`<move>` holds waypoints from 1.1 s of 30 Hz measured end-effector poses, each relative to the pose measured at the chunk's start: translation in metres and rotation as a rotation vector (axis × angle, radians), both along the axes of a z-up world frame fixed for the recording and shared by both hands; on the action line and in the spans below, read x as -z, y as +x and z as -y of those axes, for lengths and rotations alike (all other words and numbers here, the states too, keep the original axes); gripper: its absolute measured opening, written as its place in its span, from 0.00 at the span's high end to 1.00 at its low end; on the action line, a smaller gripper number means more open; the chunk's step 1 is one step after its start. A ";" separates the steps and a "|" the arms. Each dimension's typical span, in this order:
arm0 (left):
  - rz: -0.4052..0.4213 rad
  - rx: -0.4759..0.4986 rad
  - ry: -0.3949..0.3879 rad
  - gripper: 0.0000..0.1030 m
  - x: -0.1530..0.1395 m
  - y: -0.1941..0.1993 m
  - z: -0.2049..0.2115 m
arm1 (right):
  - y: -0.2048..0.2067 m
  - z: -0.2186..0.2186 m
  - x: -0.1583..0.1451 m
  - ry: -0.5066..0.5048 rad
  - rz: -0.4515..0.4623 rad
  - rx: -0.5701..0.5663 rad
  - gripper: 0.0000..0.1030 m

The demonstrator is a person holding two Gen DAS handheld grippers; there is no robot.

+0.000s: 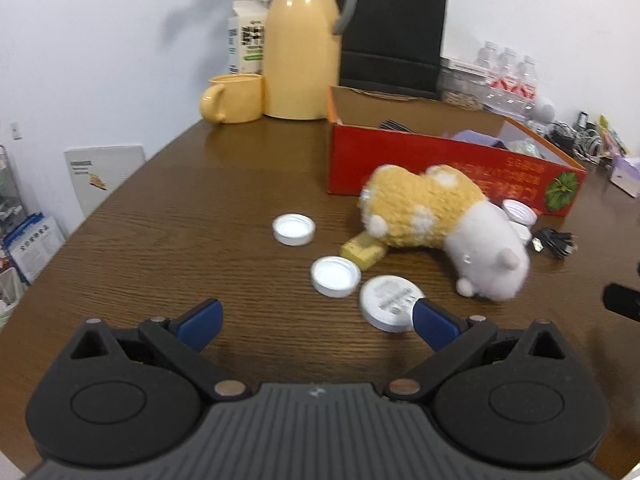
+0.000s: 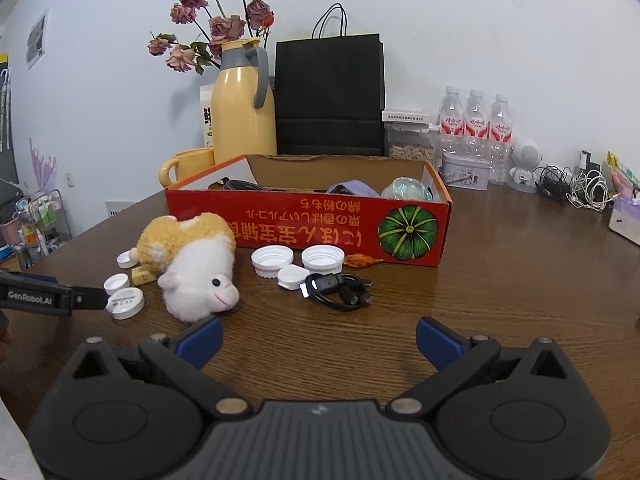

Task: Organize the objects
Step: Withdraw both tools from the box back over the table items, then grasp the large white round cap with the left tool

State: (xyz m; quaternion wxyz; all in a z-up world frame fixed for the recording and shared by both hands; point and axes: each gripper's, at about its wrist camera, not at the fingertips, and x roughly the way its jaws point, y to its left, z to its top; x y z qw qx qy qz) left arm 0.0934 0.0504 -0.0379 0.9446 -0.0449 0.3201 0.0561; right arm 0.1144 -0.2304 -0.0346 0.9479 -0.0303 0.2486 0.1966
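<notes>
A yellow and white plush toy (image 1: 440,228) (image 2: 192,264) lies on the brown table in front of the red cardboard box (image 1: 440,168) (image 2: 312,220). Around it sit several white lids (image 1: 335,276) (image 2: 272,260), a labelled white lid (image 1: 390,300) (image 2: 126,302), a small yellow block (image 1: 364,250) and a coiled black cable (image 2: 340,286) (image 1: 554,242). My left gripper (image 1: 318,322) is open, low over the table, its right finger against the labelled lid. My right gripper (image 2: 318,340) is open, with bare table between its fingers, short of the plush and the cable.
A yellow thermos jug (image 2: 242,108) (image 1: 302,48), a yellow mug (image 1: 234,98), a black paper bag (image 2: 330,96) and dried flowers (image 2: 212,20) stand at the back. Water bottles (image 2: 474,120), a tin and tangled cords (image 2: 576,188) line the back right. The box holds cloth and a cable.
</notes>
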 end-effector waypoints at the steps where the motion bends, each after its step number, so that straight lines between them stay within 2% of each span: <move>1: -0.002 0.015 -0.007 0.00 0.001 0.000 0.002 | 0.001 0.000 0.001 0.000 -0.002 0.000 0.00; 6: -0.002 0.070 -0.019 0.02 0.005 0.005 0.017 | 0.003 -0.002 0.003 -0.004 -0.011 -0.007 0.00; 8: -0.005 0.082 -0.014 0.11 0.007 0.008 0.024 | 0.004 -0.003 0.005 -0.006 -0.014 -0.007 0.00; 12: 0.018 0.070 0.017 0.21 0.010 0.012 0.033 | 0.005 -0.002 0.006 -0.006 -0.020 -0.006 0.00; 15: 0.026 0.063 0.026 0.33 0.009 0.014 0.037 | 0.005 -0.003 0.007 -0.005 -0.019 -0.011 0.00; 16: 0.029 0.061 0.035 0.41 0.009 0.014 0.039 | 0.005 -0.003 0.007 -0.005 -0.019 -0.013 0.00; 17: 0.033 0.060 0.044 0.55 0.009 0.014 0.041 | 0.005 -0.004 0.007 -0.005 -0.020 -0.015 0.00; 18: 0.038 0.061 0.048 0.61 0.009 0.013 0.042 | 0.005 -0.004 0.008 -0.005 -0.021 -0.016 0.00; 33: 0.084 0.065 0.007 0.61 -0.002 0.004 0.037 | 0.010 -0.004 0.012 -0.009 -0.030 -0.011 0.00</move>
